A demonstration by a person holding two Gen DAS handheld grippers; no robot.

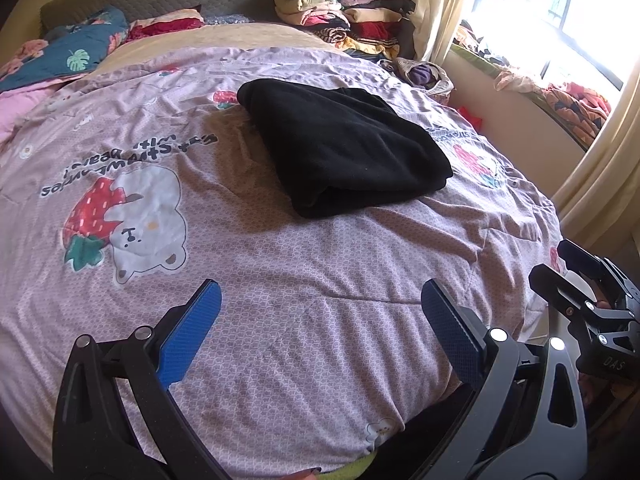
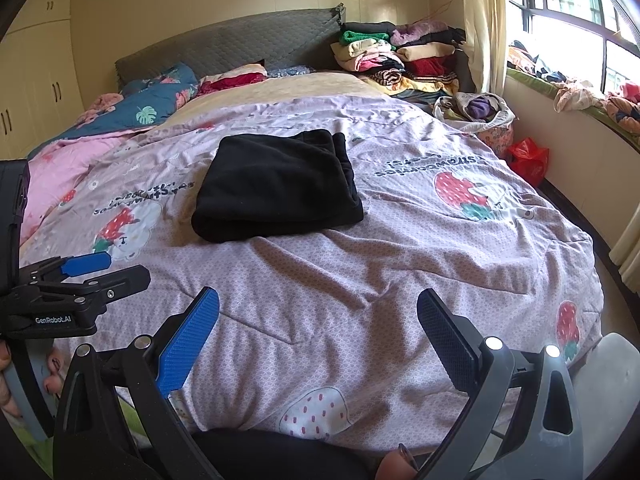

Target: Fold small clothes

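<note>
A black garment [image 1: 344, 148] lies folded into a thick rectangle on the lilac strawberry-print quilt [image 1: 280, 280]; it also shows in the right wrist view [image 2: 276, 188]. My left gripper [image 1: 320, 300] is open and empty, held over the quilt well short of the garment. My right gripper [image 2: 318, 308] is open and empty too, near the bed's front edge. The right gripper shows at the right edge of the left wrist view [image 1: 592, 300]. The left gripper shows at the left edge of the right wrist view [image 2: 80, 280].
A pile of folded clothes [image 2: 400, 60] sits at the back right by the grey headboard [image 2: 240, 40]. A blue floral blanket [image 2: 152, 96] and pink bedding lie at the back left. A bag of clothes [image 2: 480, 116], a red bag [image 2: 528, 160] and a cluttered window sill [image 2: 580, 92] are right.
</note>
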